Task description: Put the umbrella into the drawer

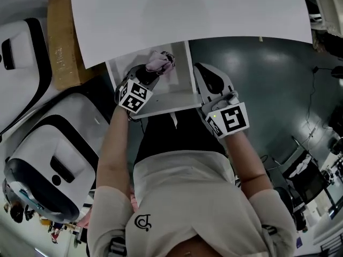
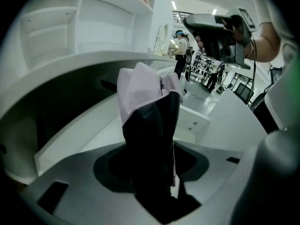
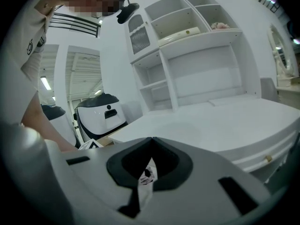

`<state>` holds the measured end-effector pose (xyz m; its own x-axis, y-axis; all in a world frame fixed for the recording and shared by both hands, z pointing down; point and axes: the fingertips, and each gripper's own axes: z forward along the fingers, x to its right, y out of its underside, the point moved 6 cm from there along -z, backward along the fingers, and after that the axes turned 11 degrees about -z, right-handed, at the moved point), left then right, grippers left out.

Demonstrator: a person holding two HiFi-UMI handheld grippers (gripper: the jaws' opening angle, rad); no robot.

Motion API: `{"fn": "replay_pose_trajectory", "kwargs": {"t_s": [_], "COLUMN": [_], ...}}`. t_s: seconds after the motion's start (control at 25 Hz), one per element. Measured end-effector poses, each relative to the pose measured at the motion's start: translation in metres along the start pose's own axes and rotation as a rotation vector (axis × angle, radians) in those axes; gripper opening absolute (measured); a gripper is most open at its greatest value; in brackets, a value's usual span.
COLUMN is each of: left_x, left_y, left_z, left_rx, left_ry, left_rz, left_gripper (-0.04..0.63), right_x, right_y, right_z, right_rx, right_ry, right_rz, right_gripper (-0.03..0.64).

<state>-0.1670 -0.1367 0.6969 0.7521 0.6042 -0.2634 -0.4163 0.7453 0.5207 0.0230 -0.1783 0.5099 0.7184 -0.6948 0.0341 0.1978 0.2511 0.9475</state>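
Note:
The folded umbrella point(image 1: 159, 62), pale pink with a black part, hangs over the open white drawer point(image 1: 161, 107) under the desk top. My left gripper point(image 1: 152, 74) is shut on it. In the left gripper view the umbrella point(image 2: 145, 102) stands up between the jaws of the left gripper point(image 2: 150, 146), with the drawer point(image 2: 89, 137) below and behind it. My right gripper point(image 1: 202, 69) hangs just right of the drawer, apart from it. The right gripper point(image 3: 151, 139) has its jaw tips together and holds nothing. It also shows at the top right as the right gripper point(image 2: 218, 29).
The white desk top point(image 1: 187, 9) covers the back of the drawer. White shelves point(image 3: 187, 32) stand on the desk. Two white and black machines point(image 1: 51, 159) and a cardboard piece point(image 1: 61, 36) sit at the left. Dark floor point(image 1: 268, 79) lies to the right.

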Motion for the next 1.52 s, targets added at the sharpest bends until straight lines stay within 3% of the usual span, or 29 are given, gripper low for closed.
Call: {"fn": "replay_pose_trajectory", "kwargs": {"t_s": [0.24, 0.48, 0.84, 0.96, 1.04, 1.28, 1.36, 1.52], "left_x": [-0.010, -0.012, -0.012, -0.011, -0.007, 0.000, 0.002, 0.008], "left_y": [0.020, 0.025, 0.024, 0.018, 0.011, -0.027, -0.038, -0.049], "left_z": [0.036, 0.060, 0.071, 0.071, 0.065, 0.018, -0.002, -0.037], "left_rx": [-0.111, -0.151, -0.197, -0.235, -0.228, -0.115, -0.096, -0.066], "left_ry": [0.073, 0.114, 0.115, 0.088, 0.090, 0.027, 0.000, -0.034], "left_rz": [0.049, 0.052, 0.048, 0.021, -0.010, -0.007, 0.012, -0.020], "left_gripper": [0.235, 0.236, 0.249, 0.293, 0.347, 0.352, 0.312, 0.145], "right_x": [0.002, 0.004, 0.001, -0.002, -0.006, -0.014, -0.016, -0.022], "right_y": [0.018, 0.029, 0.033, 0.027, 0.021, -0.008, -0.020, -0.042], "right_z": [0.002, -0.001, -0.008, -0.009, -0.009, -0.014, -0.017, -0.023], "right_rx": [-0.023, -0.048, -0.065, -0.055, -0.049, -0.014, 0.006, 0.031], "right_ry": [0.075, 0.127, 0.187, 0.196, 0.194, 0.195, 0.196, 0.186], "right_rz": [0.035, 0.039, 0.057, 0.052, 0.044, 0.030, 0.030, 0.008], "right_gripper": [0.008, 0.008, 0.008, 0.008, 0.008, 0.008, 0.008, 0.008]}}
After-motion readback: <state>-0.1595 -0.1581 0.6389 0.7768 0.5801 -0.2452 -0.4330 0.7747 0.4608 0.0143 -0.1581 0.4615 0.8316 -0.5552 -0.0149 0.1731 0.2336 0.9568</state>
